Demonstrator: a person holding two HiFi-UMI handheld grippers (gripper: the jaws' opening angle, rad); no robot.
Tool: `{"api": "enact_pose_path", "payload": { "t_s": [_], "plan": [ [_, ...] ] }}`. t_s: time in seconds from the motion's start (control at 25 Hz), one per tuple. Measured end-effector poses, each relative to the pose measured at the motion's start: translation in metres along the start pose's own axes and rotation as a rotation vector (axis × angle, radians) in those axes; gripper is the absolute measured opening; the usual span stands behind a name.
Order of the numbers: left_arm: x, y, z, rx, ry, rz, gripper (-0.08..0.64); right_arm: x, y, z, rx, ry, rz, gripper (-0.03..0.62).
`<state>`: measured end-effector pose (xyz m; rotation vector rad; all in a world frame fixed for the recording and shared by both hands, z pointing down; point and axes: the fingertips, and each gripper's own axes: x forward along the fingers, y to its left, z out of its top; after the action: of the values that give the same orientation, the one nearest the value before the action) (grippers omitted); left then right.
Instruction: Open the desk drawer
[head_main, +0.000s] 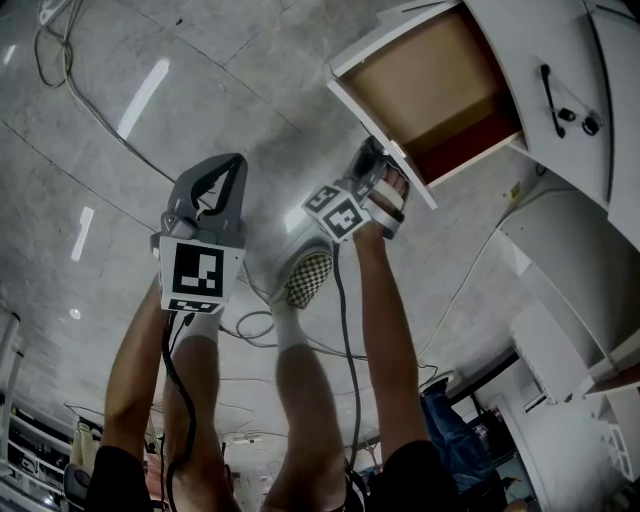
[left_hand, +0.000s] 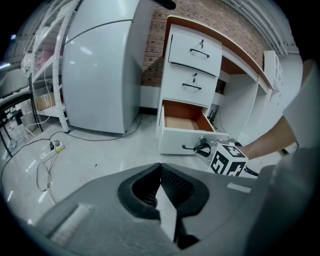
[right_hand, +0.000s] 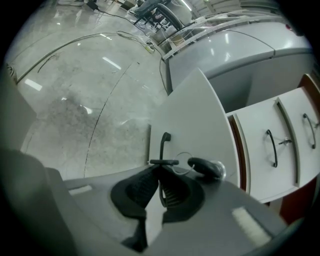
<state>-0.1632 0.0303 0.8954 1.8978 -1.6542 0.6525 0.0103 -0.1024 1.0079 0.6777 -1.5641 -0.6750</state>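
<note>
The desk's bottom drawer (head_main: 430, 80) stands pulled out, its brown inside bare; the left gripper view shows it too (left_hand: 181, 121). My right gripper (right_hand: 159, 167) is shut on the drawer's black handle (right_hand: 163, 145), at the white front panel (head_main: 385, 145). A key on a ring (right_hand: 206, 167) sticks out of the lock beside the handle. In the head view the right gripper (head_main: 378, 165) touches the drawer front. My left gripper (head_main: 236, 160) hangs apart to the left, shut with nothing in it (left_hand: 160, 167).
Two shut drawers (left_hand: 195, 50) with black handles sit above the open one. A tall white cabinet (left_hand: 100, 70) stands left of the desk. Cables and a power strip (left_hand: 52, 146) lie on the grey floor. The person's checkered shoe (head_main: 310, 278) is between the grippers.
</note>
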Motion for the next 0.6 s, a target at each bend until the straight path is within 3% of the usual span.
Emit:
{"api": "enact_pose_path", "payload": {
  "t_s": [0.28,0.44,0.6],
  "plan": [
    [-0.012,-0.010,0.013,0.031,-0.001,-0.017,0.011,-0.015,0.003,-0.007,0.024,0.024,0.026,0.062],
    [-0.021,-0.008,0.024,0.040,-0.002,-0.008,0.011,-0.032,0.006,-0.009,0.052,0.010,0.059,0.180],
    [-0.031,-0.014,0.038,0.044,-0.001,-0.013,0.011,-0.056,-0.003,-0.010,0.087,-0.002,0.077,0.198]
  ]
}}
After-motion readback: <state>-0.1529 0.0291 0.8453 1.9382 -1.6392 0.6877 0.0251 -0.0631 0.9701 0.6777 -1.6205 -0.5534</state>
